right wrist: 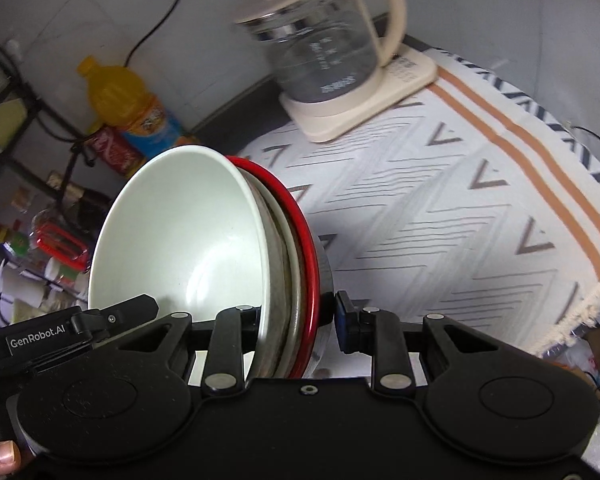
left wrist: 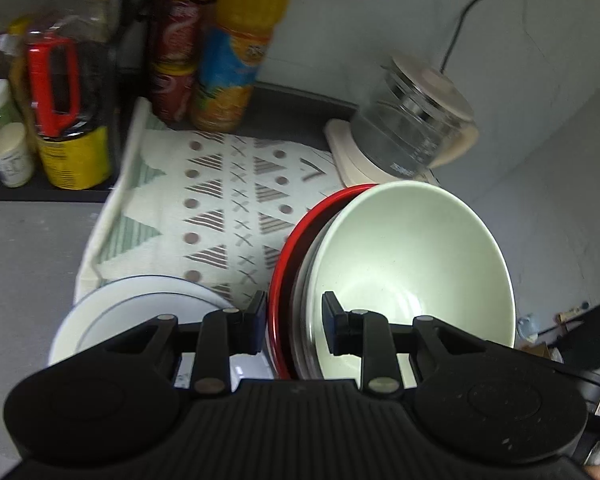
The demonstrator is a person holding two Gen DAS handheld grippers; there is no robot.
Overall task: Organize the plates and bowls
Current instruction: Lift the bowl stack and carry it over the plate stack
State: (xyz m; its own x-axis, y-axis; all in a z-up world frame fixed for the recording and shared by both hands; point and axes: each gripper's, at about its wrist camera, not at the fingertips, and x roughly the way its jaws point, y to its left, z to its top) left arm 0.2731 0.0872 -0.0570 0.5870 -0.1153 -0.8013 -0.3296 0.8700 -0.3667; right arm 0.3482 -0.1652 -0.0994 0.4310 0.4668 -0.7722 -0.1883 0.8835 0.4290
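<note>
Two grippers clamp one tilted stack of nested dishes: pale green ceramic bowl (left wrist: 416,264) inside a grey metal bowl (right wrist: 278,280), w/ a red-rimmed plate (left wrist: 278,280) outermost. Left gripper (left wrist: 294,320) pinches the rims from one side, right gripper (right wrist: 296,320) from the opp. side. Stack is held above the patterned cloth (right wrist: 440,200). White blue-rimmed plate (left wrist: 140,312) lies near, glass kettle (right wrist: 324,48) behind.

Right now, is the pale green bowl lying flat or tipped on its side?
Tipped: the pale green bowl stands on edge, its empty inside facing sideways, nested against the red plate.
</note>
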